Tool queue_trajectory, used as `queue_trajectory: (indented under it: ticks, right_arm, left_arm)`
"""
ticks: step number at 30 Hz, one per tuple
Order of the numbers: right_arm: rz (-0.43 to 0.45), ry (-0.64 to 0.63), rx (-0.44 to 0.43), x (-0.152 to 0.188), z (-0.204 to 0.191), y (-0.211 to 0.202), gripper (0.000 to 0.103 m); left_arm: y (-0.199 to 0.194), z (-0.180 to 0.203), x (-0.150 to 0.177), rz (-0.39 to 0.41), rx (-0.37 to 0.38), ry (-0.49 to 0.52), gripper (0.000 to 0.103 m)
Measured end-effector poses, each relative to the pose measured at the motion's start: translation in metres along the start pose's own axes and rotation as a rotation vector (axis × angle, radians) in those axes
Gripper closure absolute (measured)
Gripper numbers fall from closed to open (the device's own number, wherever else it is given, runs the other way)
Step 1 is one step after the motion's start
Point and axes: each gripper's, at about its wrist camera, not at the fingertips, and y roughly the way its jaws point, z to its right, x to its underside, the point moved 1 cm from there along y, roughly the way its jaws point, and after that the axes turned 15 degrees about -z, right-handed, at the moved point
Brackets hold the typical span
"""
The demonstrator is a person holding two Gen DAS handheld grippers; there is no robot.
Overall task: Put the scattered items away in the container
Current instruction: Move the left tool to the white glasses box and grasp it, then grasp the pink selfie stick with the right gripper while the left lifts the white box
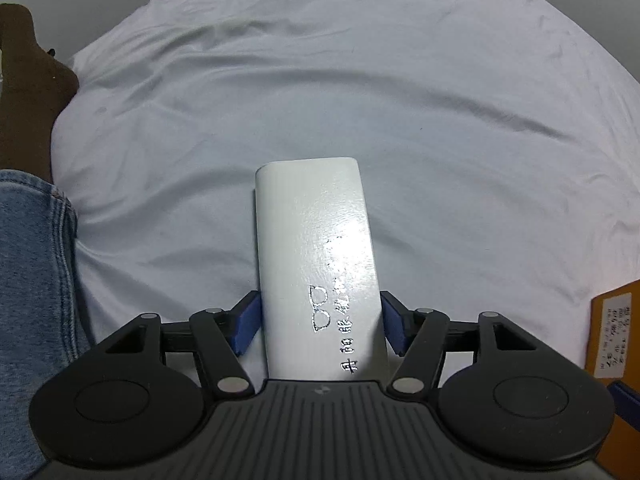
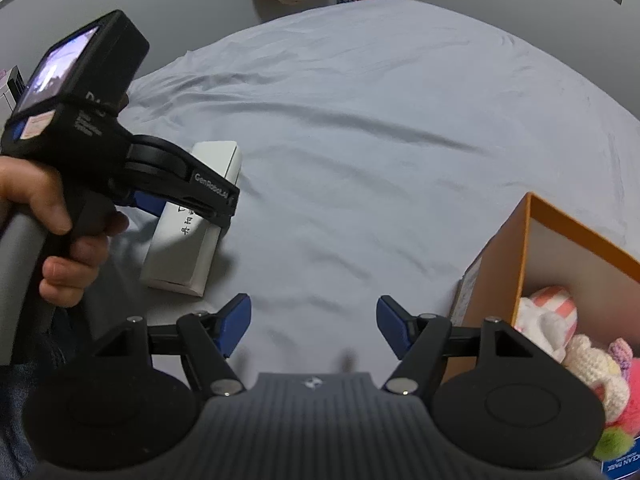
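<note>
The bed [image 2: 380, 128], sheeted in pale grey, fills both frames. At the lower right of the right wrist view stands the orange box [image 2: 504, 256], open-topped so items can drop in; 2 or more soft toys [image 2: 560, 328] already lie inside. Only its labelled corner shows in the left wrist view. The white case [image 1: 316, 272] sits at centre there, clamped by its long sides in the left gripper [image 1: 320, 320], probably for carrying to the box. The right wrist view shows it resting on the sheet. The right gripper [image 2: 314, 324] hangs released, holding nothing.
</note>
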Motion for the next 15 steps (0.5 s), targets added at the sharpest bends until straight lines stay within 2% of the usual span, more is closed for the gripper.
queue_trajectory:
  ticks: [8,11,15]
  right_arm:
    - [-0.015,0.014,-0.032,0.001,-0.001,-0.002,0.031]
    - [-0.003,0.024,-0.033,0.003,-0.003,-0.007,0.031]
    - [-0.02,0.088,-0.081,0.006,0.0,-0.013,0.031]
  left_arm:
    - [-0.003,0.002,0.007,0.004,-0.015,0.047,0.032]
    - [-0.008,0.001,0.015,-0.013,-0.003,0.076,0.032]
    - [-0.025,0.005,0.037,-0.003,0.012,0.15,0.032]
